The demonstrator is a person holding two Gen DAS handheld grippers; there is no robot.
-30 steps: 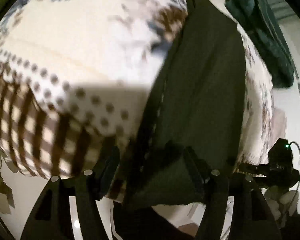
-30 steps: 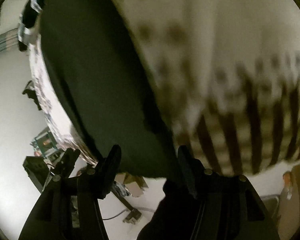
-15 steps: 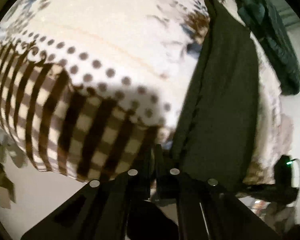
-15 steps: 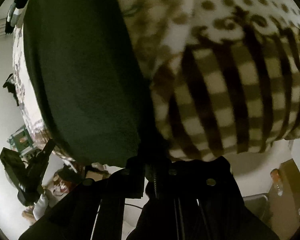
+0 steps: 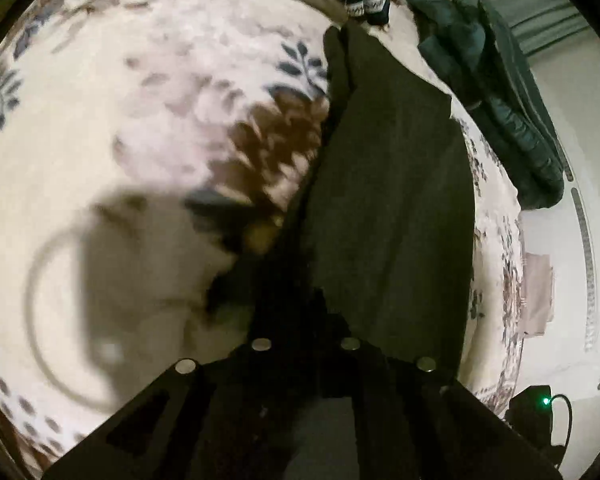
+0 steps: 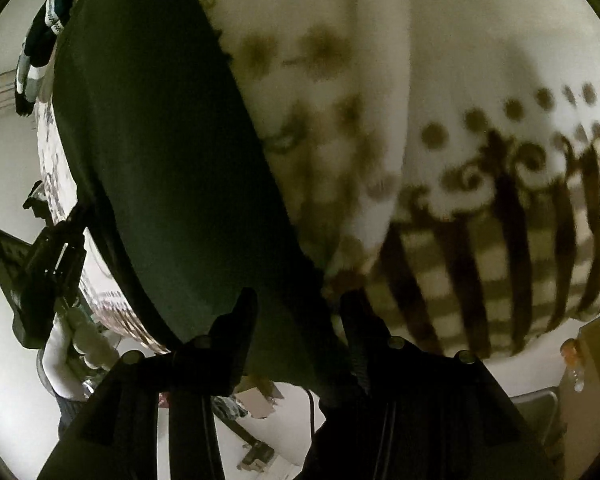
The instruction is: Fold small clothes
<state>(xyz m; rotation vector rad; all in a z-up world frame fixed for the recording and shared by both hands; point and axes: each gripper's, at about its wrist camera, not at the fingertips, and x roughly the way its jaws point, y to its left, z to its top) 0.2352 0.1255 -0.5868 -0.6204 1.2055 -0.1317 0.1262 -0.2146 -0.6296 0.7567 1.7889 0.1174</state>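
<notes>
A dark green garment [image 5: 392,200] lies stretched lengthwise on a cream patterned blanket [image 5: 140,140]. My left gripper [image 5: 306,320] is shut on the garment's near left corner, lifted over the blanket. In the right wrist view the same garment [image 6: 160,160] fills the left half. My right gripper [image 6: 296,312] is open, its fingers [image 6: 240,320] straddling the garment's near right corner at the bed's edge. The left gripper [image 6: 48,256] shows at the far left there.
A dark teal quilted jacket [image 5: 496,92] and a striped knit item [image 5: 364,0] lie at the bed's far end. The blanket's brown striped border [image 6: 500,272] hangs at the near edge. A black device with a green light [image 5: 540,404] stands beside the bed.
My left gripper stayed shut on the garment corner and moved forward over the blanket. My right gripper, shut half a second ago, has opened.
</notes>
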